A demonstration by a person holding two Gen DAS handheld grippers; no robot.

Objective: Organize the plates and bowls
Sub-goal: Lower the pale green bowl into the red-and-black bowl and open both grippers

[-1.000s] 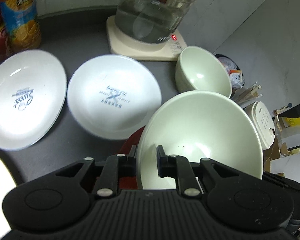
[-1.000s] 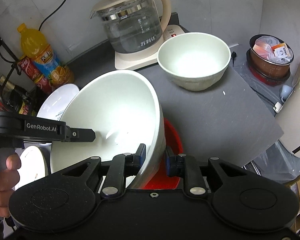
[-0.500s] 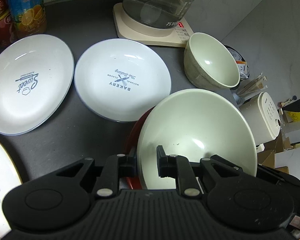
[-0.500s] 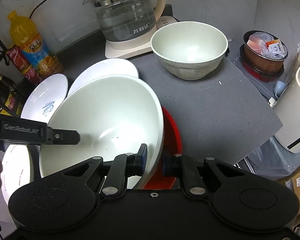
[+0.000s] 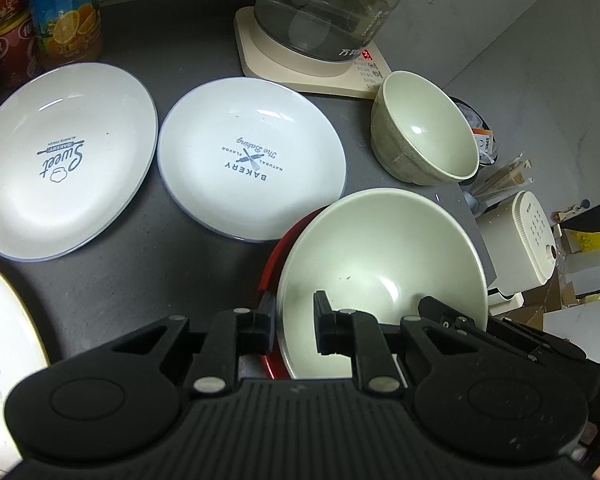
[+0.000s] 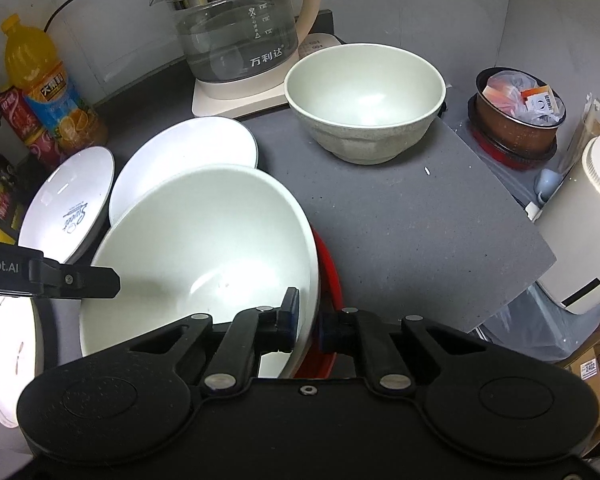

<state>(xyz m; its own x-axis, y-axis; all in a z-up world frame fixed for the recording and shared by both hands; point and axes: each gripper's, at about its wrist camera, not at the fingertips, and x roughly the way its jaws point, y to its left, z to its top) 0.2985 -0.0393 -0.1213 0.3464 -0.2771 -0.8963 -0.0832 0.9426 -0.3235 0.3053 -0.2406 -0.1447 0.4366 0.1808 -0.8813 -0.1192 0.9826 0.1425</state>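
A large pale green bowl (image 5: 380, 248) (image 6: 204, 240) sits tilted over a red plate (image 5: 272, 264) (image 6: 330, 272) on the dark counter. My left gripper (image 5: 295, 320) is shut on the bowl's near rim, one finger outside and one inside. My right gripper (image 6: 310, 320) grips the opposite rim, its jaws closing with the rim between them. A smaller speckled green bowl (image 5: 432, 140) (image 6: 364, 92) stands upright behind. Two printed white plates, "Sweet" (image 5: 60, 160) and "Bakery" (image 5: 252, 160), lie flat to the left.
A glass kettle (image 6: 236, 28) on its cream base stands at the back. An orange juice bottle (image 6: 48, 92) and red cans are at the back left. A flowered plate (image 5: 4, 340) lies near left. A brown pot (image 6: 520, 120) and white appliance (image 6: 588, 220) sit beyond the grey mat (image 6: 420, 220).
The large bowl has come down from a steep tilt to lie lower over the red plate. The right jaws have narrowed onto its rim. Both views now look down more.
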